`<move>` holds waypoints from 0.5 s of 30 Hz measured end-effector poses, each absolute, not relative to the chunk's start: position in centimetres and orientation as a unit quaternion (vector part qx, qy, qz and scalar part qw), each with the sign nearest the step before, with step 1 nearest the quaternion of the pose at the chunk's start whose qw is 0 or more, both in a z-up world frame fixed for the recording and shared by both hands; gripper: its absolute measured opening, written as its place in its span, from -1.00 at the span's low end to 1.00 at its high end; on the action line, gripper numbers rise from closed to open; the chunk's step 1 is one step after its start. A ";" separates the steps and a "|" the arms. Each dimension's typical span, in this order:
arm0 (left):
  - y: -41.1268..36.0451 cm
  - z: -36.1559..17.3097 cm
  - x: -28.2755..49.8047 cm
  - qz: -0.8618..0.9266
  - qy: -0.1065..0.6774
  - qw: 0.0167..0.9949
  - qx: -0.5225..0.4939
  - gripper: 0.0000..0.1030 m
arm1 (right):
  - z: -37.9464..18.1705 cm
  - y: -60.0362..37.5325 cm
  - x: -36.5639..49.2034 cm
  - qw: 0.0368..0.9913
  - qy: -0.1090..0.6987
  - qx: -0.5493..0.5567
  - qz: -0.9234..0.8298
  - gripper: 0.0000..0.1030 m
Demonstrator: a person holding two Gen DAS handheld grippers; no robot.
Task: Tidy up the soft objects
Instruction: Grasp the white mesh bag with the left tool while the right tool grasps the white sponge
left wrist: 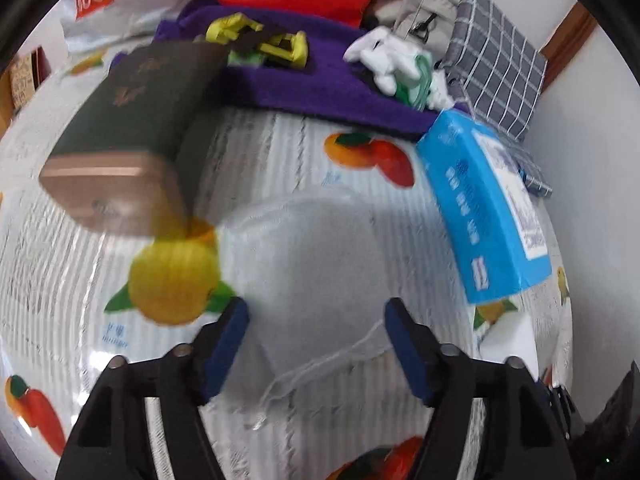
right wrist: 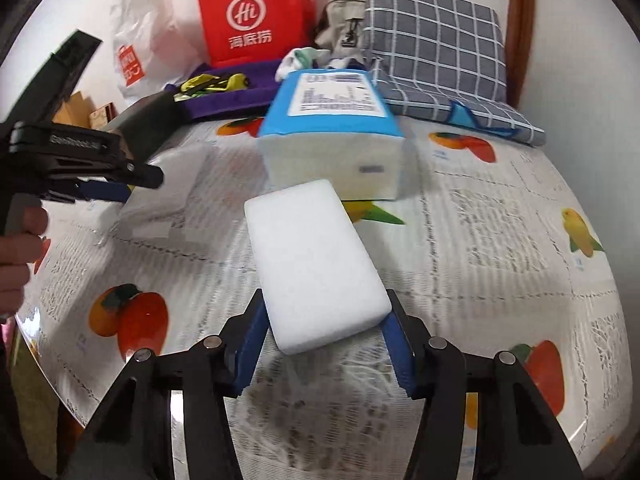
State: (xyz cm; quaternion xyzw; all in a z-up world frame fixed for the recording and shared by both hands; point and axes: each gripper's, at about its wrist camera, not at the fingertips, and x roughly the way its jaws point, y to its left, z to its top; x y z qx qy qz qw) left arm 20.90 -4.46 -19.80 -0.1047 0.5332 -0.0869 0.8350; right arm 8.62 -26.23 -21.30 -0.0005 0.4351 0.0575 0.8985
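Right gripper: its blue-padded fingers flank the near end of a white rectangular foam sponge block. The block's near corners sit between the pads and look touched on both sides, so the jaws appear closed on it at a middling width; the rest of the block runs forward past the fingertips toward a blue-and-white soft pack of tissues, which stands just beyond its far end on the fruit-printed tablecloth. Left gripper: jaws stand wide and nothing is gripped. A translucent white face mask with thin ear loops lies flat on the cloth between and ahead of the blue pads, which do not press on it. Blur softens this view. In the right wrist view the left gripper enters from the left edge, held by a hand. At the back of the table: a purple towel, a grey checked cushion and a red paper bag.
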 end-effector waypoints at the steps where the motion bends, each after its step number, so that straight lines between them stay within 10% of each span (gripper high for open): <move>1: -4.8 -20.0 21.1 -0.086 0.534 0.835 -0.103 0.46 | -21.3 -26.4 8.7 0.899 0.435 0.002 0.059 0.07; 11: -8.6 -20.8 22.4 -0.048 0.512 0.858 0.015 0.65 | -21.5 -26.4 9.0 0.901 0.430 -0.001 0.054 0.10; 15: -8.1 -20.3 22.2 -0.049 0.493 0.869 0.018 0.10 | -21.5 -26.3 9.2 0.900 0.432 -0.002 0.050 0.10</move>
